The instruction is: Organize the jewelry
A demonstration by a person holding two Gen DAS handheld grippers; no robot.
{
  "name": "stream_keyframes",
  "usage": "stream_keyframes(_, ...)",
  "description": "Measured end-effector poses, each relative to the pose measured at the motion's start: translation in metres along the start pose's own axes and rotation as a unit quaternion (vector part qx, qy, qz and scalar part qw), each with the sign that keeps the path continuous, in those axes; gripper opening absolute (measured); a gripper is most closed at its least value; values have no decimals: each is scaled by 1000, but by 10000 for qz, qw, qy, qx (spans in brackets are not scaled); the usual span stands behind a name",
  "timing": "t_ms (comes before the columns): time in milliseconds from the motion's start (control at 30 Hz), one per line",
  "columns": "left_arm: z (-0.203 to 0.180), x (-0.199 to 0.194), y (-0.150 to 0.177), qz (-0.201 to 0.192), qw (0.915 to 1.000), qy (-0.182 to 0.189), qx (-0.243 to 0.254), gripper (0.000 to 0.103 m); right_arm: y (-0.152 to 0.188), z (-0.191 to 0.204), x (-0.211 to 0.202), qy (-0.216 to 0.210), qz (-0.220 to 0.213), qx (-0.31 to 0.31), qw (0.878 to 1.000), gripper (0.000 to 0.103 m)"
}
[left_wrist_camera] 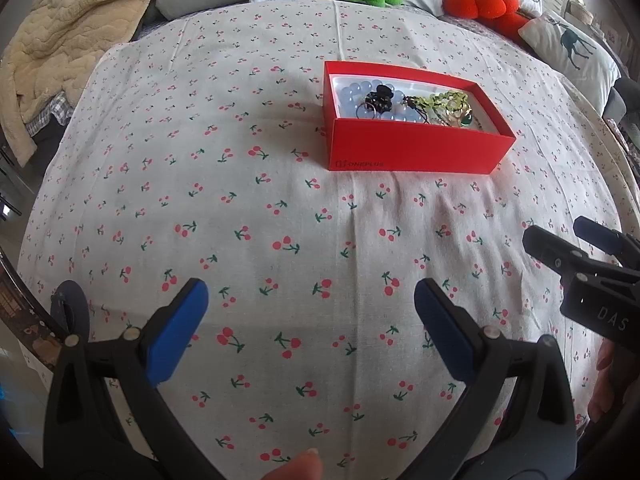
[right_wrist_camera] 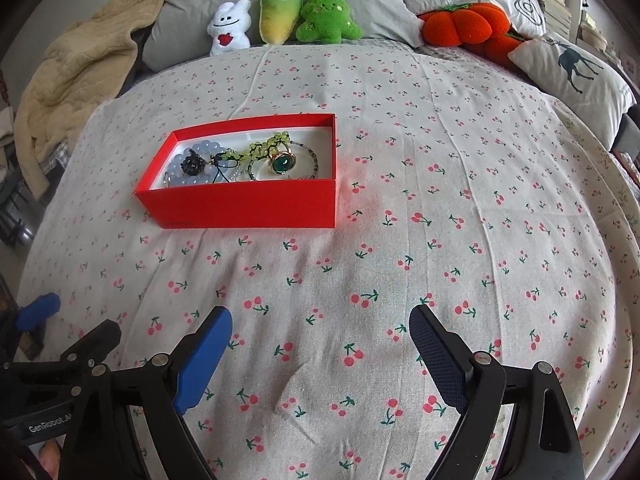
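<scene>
Cherry-print cotton bedsheet [right_wrist_camera: 400, 240], softly creased, plush toys [right_wrist_camera: 320, 20] along far pillows. Rectangular red cardboard box [right_wrist_camera: 248, 204] mid-bed, holding tangled jewelry [right_wrist_camera: 240, 160]: glassy blue beads, green-stone ring, green beaded chain. Left tongs [left_wrist_camera: 312, 328] and right tongs [right_wrist_camera: 320, 344] both wide, empty, over bare sheet.

A bed [right_wrist_camera: 440, 208] is covered by a cherry-print sheet. A red box [right_wrist_camera: 248, 200] is set directly on it, with plush toys [right_wrist_camera: 320, 20] lined along its far edge.
</scene>
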State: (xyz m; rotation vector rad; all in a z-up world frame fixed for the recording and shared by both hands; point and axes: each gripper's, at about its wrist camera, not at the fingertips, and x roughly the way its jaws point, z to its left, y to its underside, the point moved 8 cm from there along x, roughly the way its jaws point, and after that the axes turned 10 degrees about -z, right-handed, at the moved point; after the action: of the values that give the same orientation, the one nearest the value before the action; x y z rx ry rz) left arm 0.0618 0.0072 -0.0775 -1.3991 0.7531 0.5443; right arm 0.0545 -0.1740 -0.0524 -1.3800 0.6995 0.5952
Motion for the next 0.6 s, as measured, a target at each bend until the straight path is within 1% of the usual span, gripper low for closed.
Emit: stream_keyframes(600, 1, 0, -2, -1, 10000, 26, -33, 102, 1, 3, 1, -19, 11, -44, 10000, 91)
